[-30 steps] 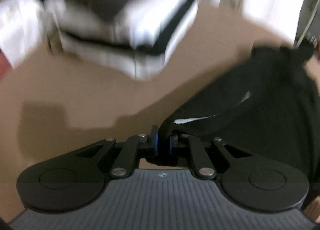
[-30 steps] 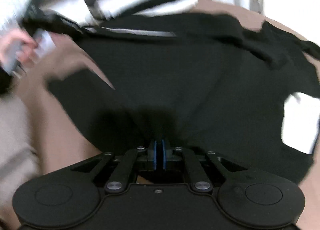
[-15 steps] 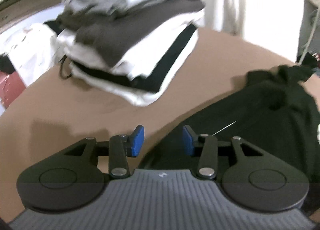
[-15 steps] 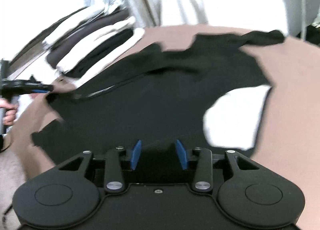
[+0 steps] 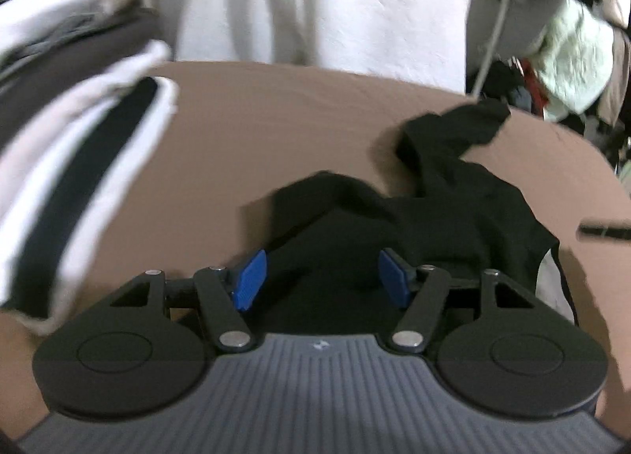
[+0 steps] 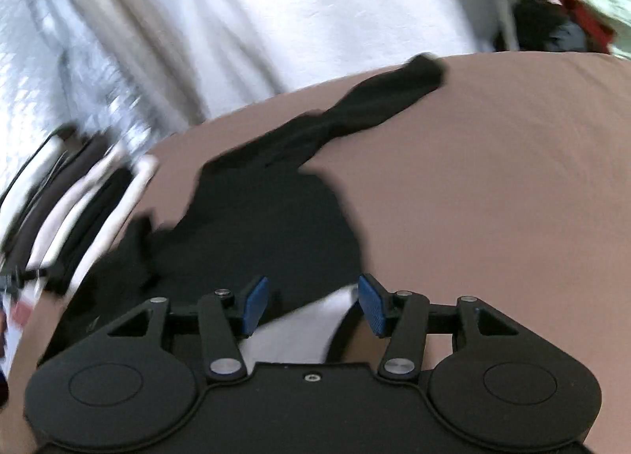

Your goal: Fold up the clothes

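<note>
A black garment (image 5: 445, 213) lies rumpled on the brown surface (image 5: 276, 126), one sleeve (image 6: 378, 103) stretched toward the far edge. A white patch (image 6: 299, 327) of it shows under the right gripper. My left gripper (image 5: 321, 278) hovers over the garment, its jaws opening, blue pads (image 5: 250, 276) apart with nothing pressed between them. My right gripper (image 6: 313, 306) is also opening above the cloth, gripping nothing. The right gripper's tip (image 5: 603, 232) shows at the left wrist view's right edge.
A stack of folded white, grey and black clothes (image 5: 67, 146) sits at the left (image 6: 75, 221). White fabric (image 5: 323, 0) hangs behind the surface. Pale green and dark clutter (image 5: 572, 59) sits at the back right.
Both grippers were shut on the black garment, then let go and opened wide. Both swung away along the surface, and the garment now lies loose.
</note>
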Demonstrator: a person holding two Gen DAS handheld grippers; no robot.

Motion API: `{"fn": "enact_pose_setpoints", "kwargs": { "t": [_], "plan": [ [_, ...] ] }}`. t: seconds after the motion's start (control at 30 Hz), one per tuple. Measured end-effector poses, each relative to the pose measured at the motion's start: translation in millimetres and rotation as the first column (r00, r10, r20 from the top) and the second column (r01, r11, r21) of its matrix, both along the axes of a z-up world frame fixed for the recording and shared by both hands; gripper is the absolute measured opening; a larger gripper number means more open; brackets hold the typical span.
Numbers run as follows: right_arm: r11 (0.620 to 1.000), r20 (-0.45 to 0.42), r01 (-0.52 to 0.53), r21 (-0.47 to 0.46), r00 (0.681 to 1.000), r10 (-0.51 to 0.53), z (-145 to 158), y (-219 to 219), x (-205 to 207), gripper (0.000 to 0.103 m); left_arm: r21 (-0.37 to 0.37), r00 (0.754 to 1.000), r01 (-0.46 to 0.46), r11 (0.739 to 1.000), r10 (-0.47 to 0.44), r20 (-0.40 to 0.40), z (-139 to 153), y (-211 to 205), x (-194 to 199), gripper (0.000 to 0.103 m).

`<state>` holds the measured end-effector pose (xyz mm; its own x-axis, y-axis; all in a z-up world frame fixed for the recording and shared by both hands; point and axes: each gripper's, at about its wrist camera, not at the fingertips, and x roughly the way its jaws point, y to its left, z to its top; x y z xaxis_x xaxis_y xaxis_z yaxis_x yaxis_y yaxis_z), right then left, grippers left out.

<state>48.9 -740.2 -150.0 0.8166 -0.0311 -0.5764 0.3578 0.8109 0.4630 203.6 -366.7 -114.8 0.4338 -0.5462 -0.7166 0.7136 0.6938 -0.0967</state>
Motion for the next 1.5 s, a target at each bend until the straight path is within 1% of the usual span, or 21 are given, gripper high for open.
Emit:
{"fn": "enact_pose_setpoints", "kwargs": {
  "t": [0.1,0.13,0.27,0.33,0.43,0.5,0.57,0.63,0.7,0.73,0.77,0.8,0.9,0.97,1.03,1.1,1.13,1.2,1.27,1.37,1.5],
  "plan": [
    [0.994,0.166,0.044,0.099,0.984,-0.060,17,-25,-11,0.060,0.013,1.000,0.014,1.000,-0.014,0.024,-12,-39,-3,0.066],
    [0.993,0.176,0.037,0.116,0.983,-0.057,20,-32,-9,0.065,0.018,0.999,0.016,1.000,-0.016,0.032,-16,-49,-4,0.069],
    [0.999,0.032,-0.014,0.032,0.999,0.013,14,-50,22,0.066,0.053,0.997,-0.002,0.999,-0.003,0.083,-32,-69,1,0.070],
    [0.998,-0.029,-0.050,0.025,0.998,0.051,1,-56,40,0.066,0.001,0.994,-0.058,0.998,0.058,0.098,-32,-59,4,0.070],
    [0.992,-0.030,-0.062,0.109,0.997,0.065,-19,-62,60,0.066,-0.090,0.991,-0.125,0.988,0.128,0.038,-32,-47,13,0.070],
    [0.980,0.001,-0.063,0.191,0.998,0.064,-34,-62,68,0.066,-0.099,0.993,-0.117,0.988,0.119,0.012,-34,-44,17,0.070],
    [0.971,0.000,-0.057,0.233,0.998,0.058,-48,-59,83,0.069,-0.079,0.997,-0.078,0.994,0.080,0.011,-36,-49,17,0.072],
    [0.972,-0.002,-0.053,0.228,0.998,0.055,-58,-55,99,0.077,-0.047,0.999,-0.035,0.998,0.035,0.008,-39,-56,17,0.088],
    [0.976,0.009,-0.057,0.208,0.998,0.056,-64,-51,116,0.081,-0.014,1.000,0.021,1.000,-0.021,0.023,-49,-67,19,0.093],
    [0.979,0.017,-0.060,0.197,0.998,0.058,-66,-48,123,0.075,0.027,0.998,0.029,0.999,-0.030,0.057,-55,-72,21,0.081],
    [0.980,0.038,-0.078,0.184,0.997,0.072,-64,-41,128,0.056,0.068,0.995,0.035,0.997,-0.041,0.091,-61,-76,23,0.058],
    [0.979,0.047,-0.122,0.166,0.992,0.115,-59,-30,133,0.005,0.105,0.991,0.041,0.994,-0.054,0.122,-66,-80,25,0.010],
    [0.975,0.000,-0.218,-0.043,0.976,0.218,-35,12,140,0.006,0.119,0.982,0.080,0.990,-0.099,0.162,-52,-76,29,0.007],
    [0.969,0.000,-0.189,-0.160,0.982,0.191,-15,18,130,0.006,0.106,0.969,0.096,0.990,-0.118,0.218,-30,-70,29,0.007],
    [0.964,0.018,-0.135,-0.229,0.990,0.143,4,15,117,0.005,0.110,0.942,0.080,0.991,-0.111,0.317,-8,-63,28,0.006],
    [0.955,0.038,-0.043,-0.295,0.998,0.056,23,2,100,0.005,0.120,0.899,0.044,0.992,-0.092,0.429,13,-57,28,0.006],
    [0.950,0.040,-0.016,-0.313,0.999,0.030,29,-4,93,0.004,0.116,0.884,0.035,0.993,-0.085,0.460,20,-53,32,0.006],
    [0.947,0.037,0.012,-0.321,0.999,0.000,36,-14,83,0.004,0.102,0.883,0.024,0.995,-0.069,0.465,30,-49,48,0.006],
    [0.943,0.034,0.033,-0.332,0.999,-0.023,39,-20,74,0.004,0.100,0.875,0.002,0.995,-0.051,0.481,30,-50,63,0.006],
    [0.933,0.051,0.053,-0.355,0.998,-0.038,38,-19,68,0.004,0.148,0.846,-0.027,0.989,-0.056,0.529,19,-61,83,0.006],
    [0.935,0.108,0.112,-0.336,0.991,-0.079,40,-24,64,0.004,0.151,0.846,-0.042,0.988,-0.045,0.531,15,-77,104,0.006]
  ]
}}
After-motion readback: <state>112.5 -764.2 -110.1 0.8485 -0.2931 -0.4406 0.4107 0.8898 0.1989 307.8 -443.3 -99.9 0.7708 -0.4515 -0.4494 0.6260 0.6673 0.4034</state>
